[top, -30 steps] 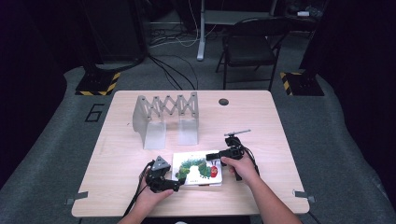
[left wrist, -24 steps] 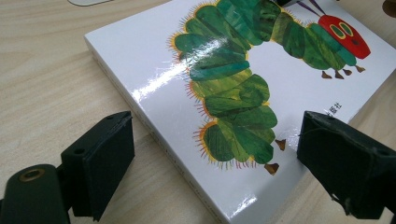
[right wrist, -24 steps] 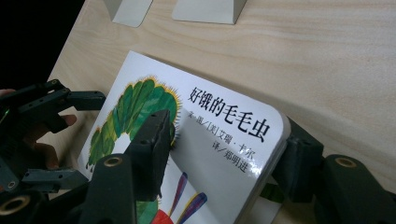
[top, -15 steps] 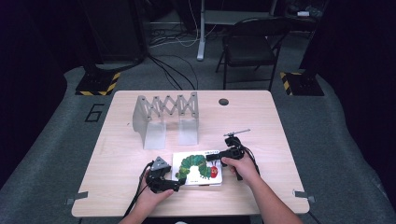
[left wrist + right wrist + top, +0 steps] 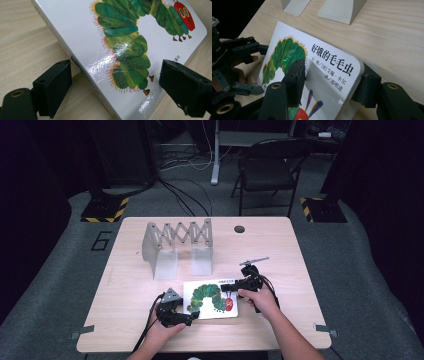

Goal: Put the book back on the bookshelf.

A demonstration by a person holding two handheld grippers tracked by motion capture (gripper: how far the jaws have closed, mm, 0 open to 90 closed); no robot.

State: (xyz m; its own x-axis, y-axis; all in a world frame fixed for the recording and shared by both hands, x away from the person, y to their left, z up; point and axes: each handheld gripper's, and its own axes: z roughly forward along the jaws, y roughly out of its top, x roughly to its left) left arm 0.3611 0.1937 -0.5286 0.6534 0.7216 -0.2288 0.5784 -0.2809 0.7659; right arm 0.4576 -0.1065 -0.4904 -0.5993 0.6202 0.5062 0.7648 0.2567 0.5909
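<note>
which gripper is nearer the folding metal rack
Right. The right gripper sits at the book's far edge, toward the rack; the left gripper is at its near corner.

A pale wooden table (image 5: 150, 330) stands on a grey carpeted floor (image 5: 365, 270) in a dim room whose edges fall into darkness. Behind the table a black folding chair (image 5: 267, 167) faces it, beside a pale desk leg (image 5: 216, 155). Loose cables (image 5: 185, 195) run across the floor. Two black bases with yellow-and-black striped edges (image 5: 105, 210) sit at either side. A "6" (image 5: 101, 241) is marked on the carpet.
</note>
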